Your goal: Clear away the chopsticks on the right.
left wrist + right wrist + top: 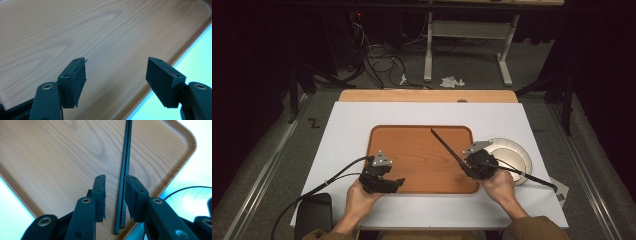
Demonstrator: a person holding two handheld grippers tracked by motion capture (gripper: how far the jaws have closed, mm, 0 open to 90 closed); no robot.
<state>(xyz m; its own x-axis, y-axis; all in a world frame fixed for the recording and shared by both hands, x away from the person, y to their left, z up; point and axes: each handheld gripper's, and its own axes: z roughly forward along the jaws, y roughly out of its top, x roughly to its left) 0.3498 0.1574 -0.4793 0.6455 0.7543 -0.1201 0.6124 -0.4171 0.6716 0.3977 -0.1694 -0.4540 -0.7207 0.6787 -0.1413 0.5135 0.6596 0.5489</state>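
Note:
A pair of black chopsticks lies side by side on a brown wooden tray, slanting from the tray's back middle toward its front right. My right gripper is at their near end. In the right gripper view the chopsticks run between the jaws of that gripper. The right pad touches them, a gap remains at the left pad, and the gripper is open. My left gripper hovers over the tray's front left. Its jaws stand wide open over bare tray wood.
A white paper plate sits just right of the tray, under the right hand, and its rim shows beside the right jaw. The tray rests on a white sheet. A dark flat object lies at the front left corner.

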